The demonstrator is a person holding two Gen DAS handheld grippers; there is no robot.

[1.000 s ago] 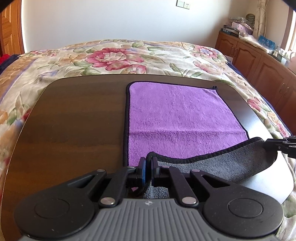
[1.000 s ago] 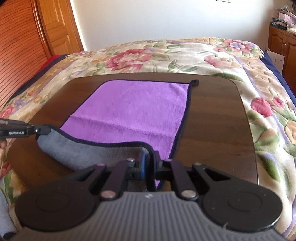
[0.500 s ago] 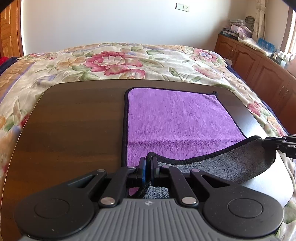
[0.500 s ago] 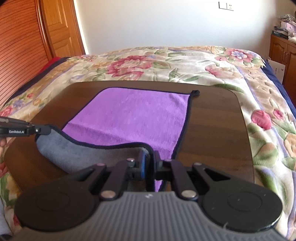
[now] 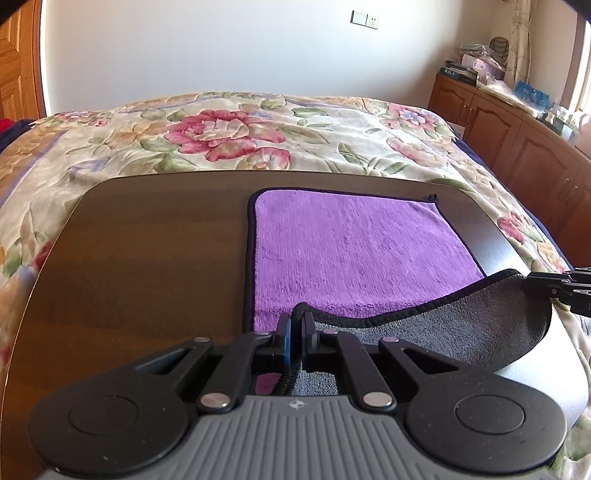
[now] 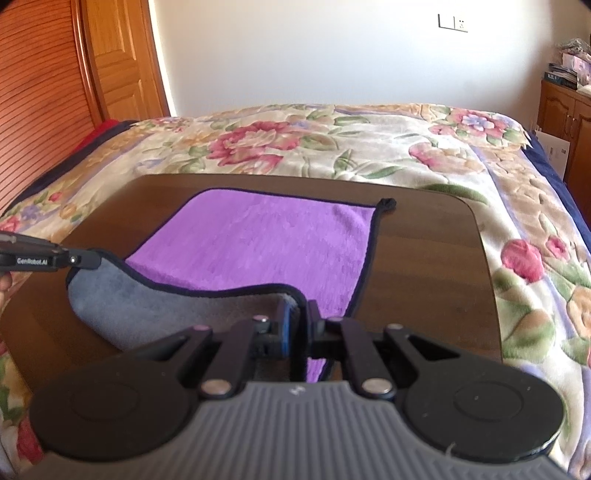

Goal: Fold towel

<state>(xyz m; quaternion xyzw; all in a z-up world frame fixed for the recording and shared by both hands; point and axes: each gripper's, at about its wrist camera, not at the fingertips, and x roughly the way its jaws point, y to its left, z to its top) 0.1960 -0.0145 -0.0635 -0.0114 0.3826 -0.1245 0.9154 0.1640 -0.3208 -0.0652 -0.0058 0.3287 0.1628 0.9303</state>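
Both claws are clenched on the towel's near edge. Left gripper [image 5: 296, 325] pinches the black-trimmed near left corner of the purple towel [image 5: 354, 254], with the trim squeezed tight between its two fingers. Right gripper [image 6: 298, 314] pinches the near right corner the same way. Each claw also shows up in the other's view: the right one sticks in from the right side [image 5: 554, 282], and the left one pokes in from the left side [image 6: 79, 258], both biting the towel's edge.

The near edge is lifted off the table and curls over, so the gray underside faces up between the two claws. The edge sags in the middle like a little smile. The far part of the towel lies flat with its purple side up. A small black loop [image 6: 386, 204] sits at the far right corner.

The towel lies on a dark brown wooden table [image 5: 147, 266], more to the right half of it. The table sits on a bed with a flowery blanket [image 5: 229, 133]. Behind the bed is a white wall with a light switch [image 5: 364, 18]. Wooden cabinets [image 5: 509, 140] stand on the right, and a wooden door [image 6: 118, 62] stands on the left.
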